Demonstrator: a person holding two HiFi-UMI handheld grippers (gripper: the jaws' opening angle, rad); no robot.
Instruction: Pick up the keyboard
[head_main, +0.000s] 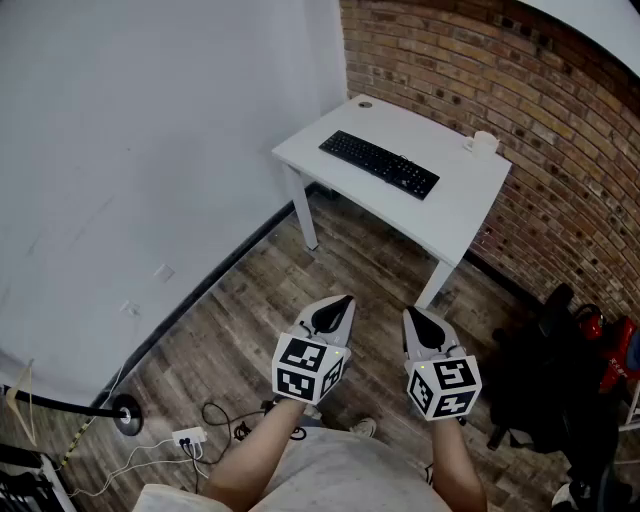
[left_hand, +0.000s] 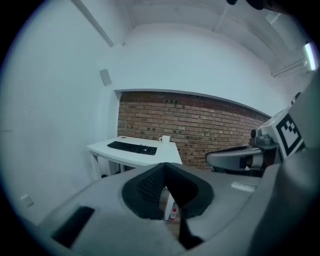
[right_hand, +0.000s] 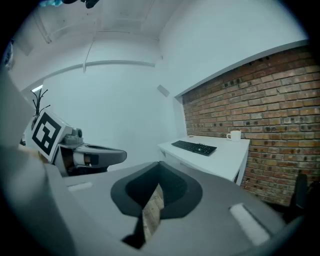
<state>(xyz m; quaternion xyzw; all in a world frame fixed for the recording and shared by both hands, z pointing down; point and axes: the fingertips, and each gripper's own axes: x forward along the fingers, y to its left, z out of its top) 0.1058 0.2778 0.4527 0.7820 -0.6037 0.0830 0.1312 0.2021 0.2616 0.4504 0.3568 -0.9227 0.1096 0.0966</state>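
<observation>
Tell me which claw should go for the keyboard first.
Right, narrowly. Right claw and left claw are both shut, far from the table, but the keyboard has its nearer end ahead of the right one.

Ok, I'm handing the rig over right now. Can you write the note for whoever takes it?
Left gripper: jaws shut, empty, well short of the table.
Right gripper: jaws shut, empty, beside the left one.
Keyboard: lies flat on the white table by the brick wall. A white mug stands near the table's wall edge, apart from the keyboard.
Done: nothing yet; the keyboard is untouched.
Left: approach the table, open the jaws, grip the keyboard and lift it.
</observation>
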